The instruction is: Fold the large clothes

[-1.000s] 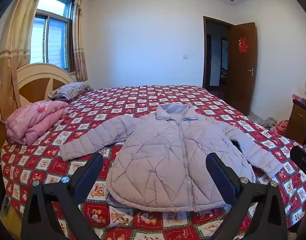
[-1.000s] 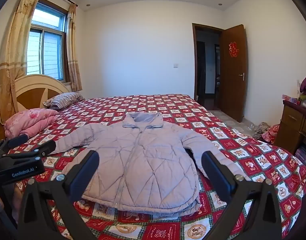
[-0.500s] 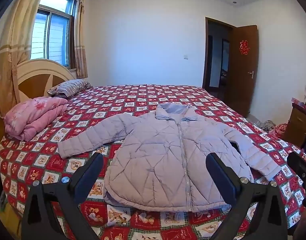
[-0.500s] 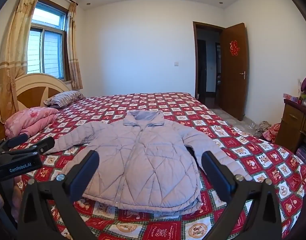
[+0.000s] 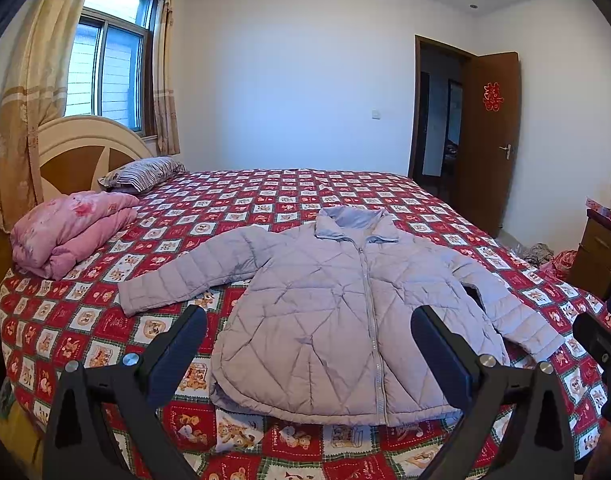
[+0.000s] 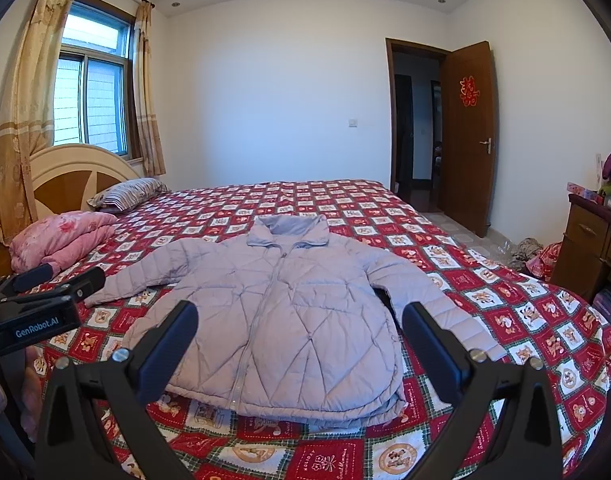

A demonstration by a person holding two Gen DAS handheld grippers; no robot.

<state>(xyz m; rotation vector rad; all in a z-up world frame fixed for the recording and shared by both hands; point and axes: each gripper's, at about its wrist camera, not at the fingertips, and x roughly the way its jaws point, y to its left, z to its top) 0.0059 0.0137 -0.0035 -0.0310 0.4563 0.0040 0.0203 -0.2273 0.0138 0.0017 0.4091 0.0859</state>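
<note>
Closer now, jacket [image 5: 345, 320] hem behind fingers [image 5: 177, 352]

The left wrist camera is looking forward between the two open fingers of the left gripper [image 5: 308, 350], from above the near edge of the bed [image 5: 265, 196], facing the far white wall; the right wrist camera is looking the same way along the right gripper [image 6: 299, 344], from a place a little more to the right; both are sitting near the jacket [image 5: 345, 312], which is filling the middle of each view; both views are sharing the jacket, the headboard [image 6: 77, 176], the window [image 5: 105, 68] and the door [image 6: 467, 136]; the left gripper is also appearing at the left edge of the right view.
</note>
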